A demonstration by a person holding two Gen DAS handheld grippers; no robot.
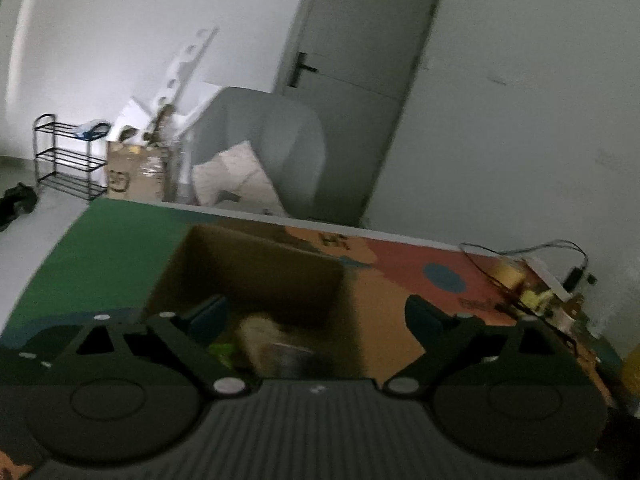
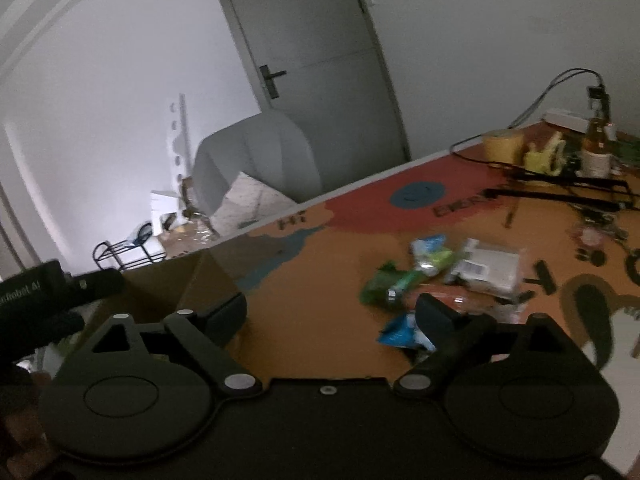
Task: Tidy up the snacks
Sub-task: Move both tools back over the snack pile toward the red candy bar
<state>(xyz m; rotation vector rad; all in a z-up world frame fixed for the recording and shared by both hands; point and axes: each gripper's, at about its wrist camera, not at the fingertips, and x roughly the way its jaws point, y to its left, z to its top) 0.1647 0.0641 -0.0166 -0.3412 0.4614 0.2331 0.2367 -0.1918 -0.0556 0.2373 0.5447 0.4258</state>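
An open cardboard box (image 1: 256,264) stands on the colourful table mat (image 1: 384,312). In it lie blurred snack packets, one bright green (image 1: 222,350) and one tan (image 1: 260,332). My left gripper (image 1: 316,310) hangs open over the box with nothing between its fingers. In the right wrist view my right gripper (image 2: 331,308) is open and empty over the mat, between the box (image 2: 172,284) on the left and a loose pile of snacks on the right. That pile holds a green packet (image 2: 384,284), a blue packet (image 2: 402,330) and a clear white packet (image 2: 488,268).
At the table's far right stand a yellow tape roll (image 2: 502,144), a bottle (image 2: 596,148), cables and a black jointed stand (image 2: 568,188). Behind the table are a grey chair (image 1: 272,148), a door (image 1: 360,80), boxes and a black shoe rack (image 1: 68,156).
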